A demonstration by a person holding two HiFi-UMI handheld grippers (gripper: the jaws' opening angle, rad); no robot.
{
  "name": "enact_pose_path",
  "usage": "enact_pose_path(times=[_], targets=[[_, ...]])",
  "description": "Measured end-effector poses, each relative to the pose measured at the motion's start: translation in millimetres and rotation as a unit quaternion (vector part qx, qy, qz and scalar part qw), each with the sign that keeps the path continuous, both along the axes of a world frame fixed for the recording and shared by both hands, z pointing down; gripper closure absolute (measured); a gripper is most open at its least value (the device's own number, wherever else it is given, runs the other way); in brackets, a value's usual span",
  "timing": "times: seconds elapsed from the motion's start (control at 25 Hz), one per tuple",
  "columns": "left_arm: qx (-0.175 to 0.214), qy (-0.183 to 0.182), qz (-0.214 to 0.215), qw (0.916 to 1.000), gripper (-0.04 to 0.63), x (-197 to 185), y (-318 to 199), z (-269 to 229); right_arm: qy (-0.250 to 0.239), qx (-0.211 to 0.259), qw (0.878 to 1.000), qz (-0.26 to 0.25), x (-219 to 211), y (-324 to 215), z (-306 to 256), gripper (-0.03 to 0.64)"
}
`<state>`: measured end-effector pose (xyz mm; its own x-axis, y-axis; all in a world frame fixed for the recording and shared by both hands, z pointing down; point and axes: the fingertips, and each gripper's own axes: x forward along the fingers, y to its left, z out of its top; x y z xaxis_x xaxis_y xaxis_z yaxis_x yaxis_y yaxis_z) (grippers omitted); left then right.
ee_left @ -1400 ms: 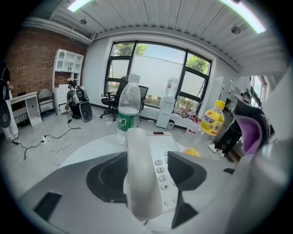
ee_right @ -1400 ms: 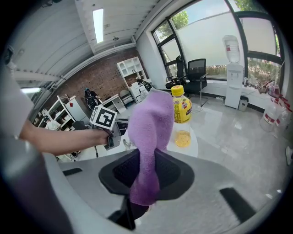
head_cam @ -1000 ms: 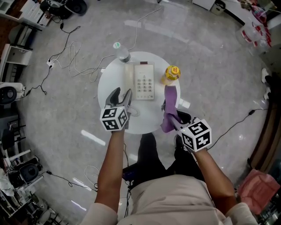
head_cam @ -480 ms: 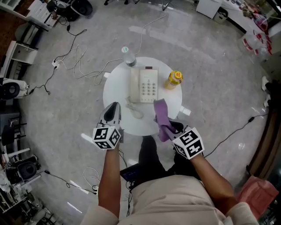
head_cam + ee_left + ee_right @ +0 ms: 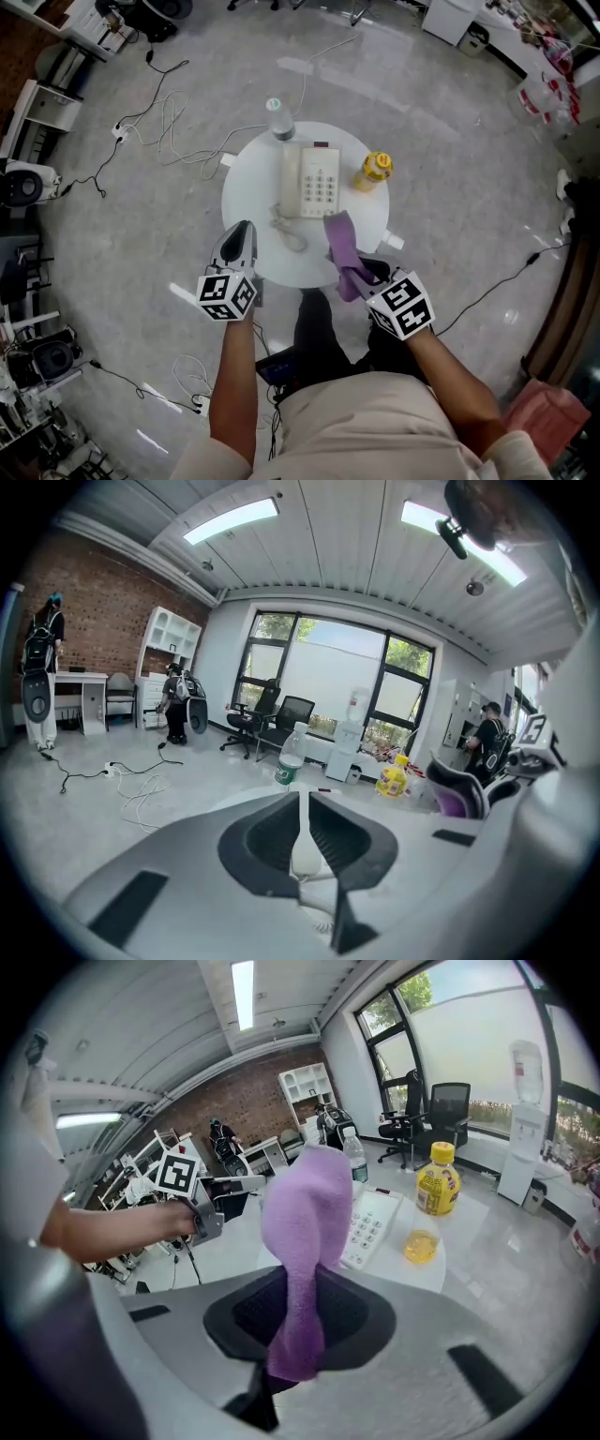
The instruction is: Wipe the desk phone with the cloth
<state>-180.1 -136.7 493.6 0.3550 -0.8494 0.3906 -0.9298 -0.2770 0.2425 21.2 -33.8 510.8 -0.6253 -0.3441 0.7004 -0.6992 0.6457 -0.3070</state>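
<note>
Since the right tool (image 5: pixel 364 274) is clamped on one end of the purple cloth (image 5: pixel 340 246) only, most of the fabric stands free and floppy beyond the jaws, and that is the principal hazard noted. The desk phone (image 5: pixel 314 180) lies at the middle of the round white desk (image 5: pixel 248 192), unheld, with the cloth above the near right part of the desk and just short of it (contact cannot be confirmed). A yellow bottle (image 5: pixel 374 171) and a small cup (image 5: pixel 421 1245) of yellow liquid stand just beside the phone on its right; a loose cloth swept sideways is judged likely to catch either and spill it. A water bottle (image 5: pixel 278 120) stands at the far rim, so a firm push along the phone could slide the phone into it. The left tool (image 5: pixel 244 231) hangs over the near left edge; its jaws have just been closing and now stand together with nothing between them, so it steadies nothing. The coiled cord (image 5: pixel 286 231) lies near the cloth's path and could snag, dragging the handset off.
</note>
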Motion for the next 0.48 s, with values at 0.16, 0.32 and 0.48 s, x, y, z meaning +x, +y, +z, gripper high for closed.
enact_pose_path(times=[0.16, 0.32, 0.48], targets=[[0.011, 0.000, 0.000, 0.9999, 0.566, 1, -3, -14, -0.001, 0.001, 1.000, 0.003, 4, -1, -5, 0.548], [0.019, 0.001, 0.003, 0.9998, 0.566, 5, -5, -22, -0.003, 0.005, 1.000, 0.003, 5, -2, -9, 0.548], [0.022, 0.002, 0.006, 0.9997, 0.566, 8, -8, -22, -0.004, 0.011, 1.000, 0.005, 6, -6, -10, 0.548]])
